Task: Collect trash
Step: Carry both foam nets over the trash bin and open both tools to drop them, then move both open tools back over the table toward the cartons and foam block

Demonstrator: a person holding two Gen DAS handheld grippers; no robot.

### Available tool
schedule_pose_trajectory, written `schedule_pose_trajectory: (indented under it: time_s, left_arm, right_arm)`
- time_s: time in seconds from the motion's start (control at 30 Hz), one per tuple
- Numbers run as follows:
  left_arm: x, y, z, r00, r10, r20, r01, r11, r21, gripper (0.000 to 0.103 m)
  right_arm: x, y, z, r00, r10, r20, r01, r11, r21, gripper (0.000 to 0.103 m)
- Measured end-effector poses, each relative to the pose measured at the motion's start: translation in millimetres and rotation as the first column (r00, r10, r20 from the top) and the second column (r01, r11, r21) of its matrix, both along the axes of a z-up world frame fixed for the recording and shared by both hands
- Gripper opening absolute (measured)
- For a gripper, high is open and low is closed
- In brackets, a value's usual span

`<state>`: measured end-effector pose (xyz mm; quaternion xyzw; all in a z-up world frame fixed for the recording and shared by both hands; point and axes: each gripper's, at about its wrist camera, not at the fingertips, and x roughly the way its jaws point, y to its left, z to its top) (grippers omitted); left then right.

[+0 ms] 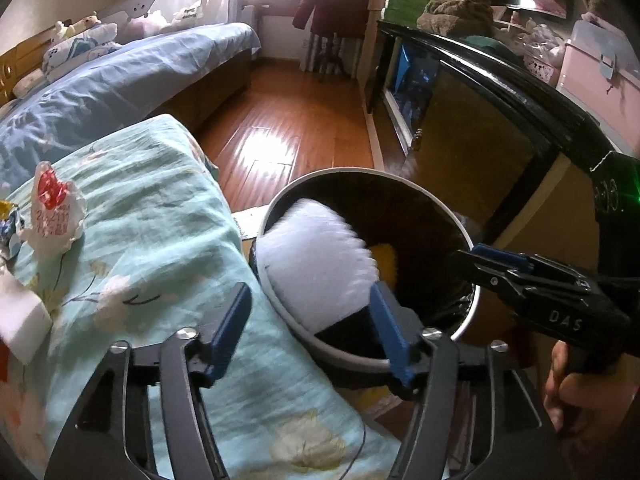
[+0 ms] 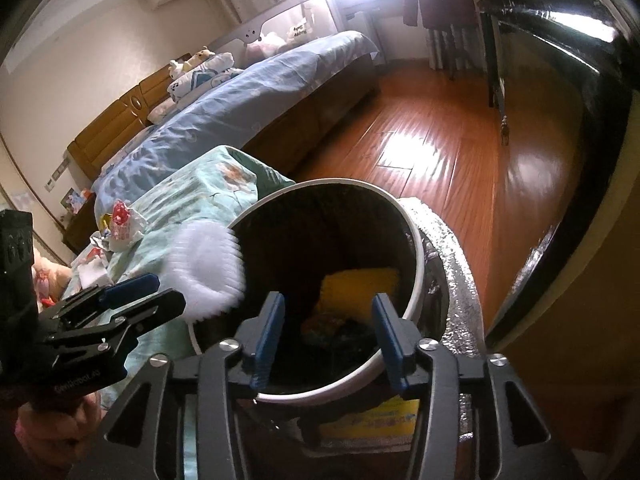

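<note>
Two grippers, left and right, hang over the trash bin, jaws spread and empty; a blurred white tissue sits at the bin's rim.

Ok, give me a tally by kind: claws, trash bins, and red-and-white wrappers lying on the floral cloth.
Claws: 2 (left claw, right claw)
Trash bin: 1
Red-and-white wrapper: 1
Total: 4
</note>
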<state>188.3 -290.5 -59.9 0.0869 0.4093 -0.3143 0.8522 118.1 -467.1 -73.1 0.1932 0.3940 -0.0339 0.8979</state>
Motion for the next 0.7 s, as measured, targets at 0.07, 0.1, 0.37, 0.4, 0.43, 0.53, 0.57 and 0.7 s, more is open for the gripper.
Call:
schedule_pose_trajectory:
  time_s: [0.07,0.1,0.37,0.4,0.43,0.53,0.57,0.7]
  left_arm:
    - [-3,5,1,1.0,0.01,0.005,-0.01,1.0,-0.002,0.075]
    - [-4,7,1,1.0,0.013,0.007,-0.013,1.0,-0.006,0.075]
    - [-15,42,3,0.997,0.073,0.014,-0.073,0.997,-0.03,0.075]
    - [-16,47,3,0.996,0.085,0.01,-0.084,0.996,-0.034,0.075]
    - [-17,55,3,0.995,0.101,0.007,-0.1,0.994,-0.041,0.075]
    - [-21,73,2,0.99,0.142,0.003,-0.141,0.989,-0.05,0.075]
    - [-22,83,1,0.987,0.16,0.001,-0.16,0.986,-0.054,0.075]
    - [-27,112,0,0.976,0.218,-0.001,-0.217,0.974,-0.06,0.075]
  right_arm:
    - [-1,2,2,1.0,0.002,0.007,-0.002,1.0,0.001,0.058]
    - [-1,3,3,1.0,0.001,0.009,-0.001,1.0,0.0,0.058]
    - [-3,18,11,0.999,0.021,0.025,-0.021,1.0,0.002,0.062]
    - [-2,21,11,0.999,0.026,0.028,-0.026,1.0,0.003,0.063]
    - [-2,26,13,0.999,0.034,0.033,-0.035,0.999,0.004,0.066]
    - [-1,40,14,0.997,0.059,0.042,-0.059,0.998,0.007,0.072]
    - [0,46,15,0.997,0.069,0.044,-0.07,0.998,0.009,0.073]
    - [3,69,16,0.992,0.118,0.049,-0.118,0.993,0.014,0.078]
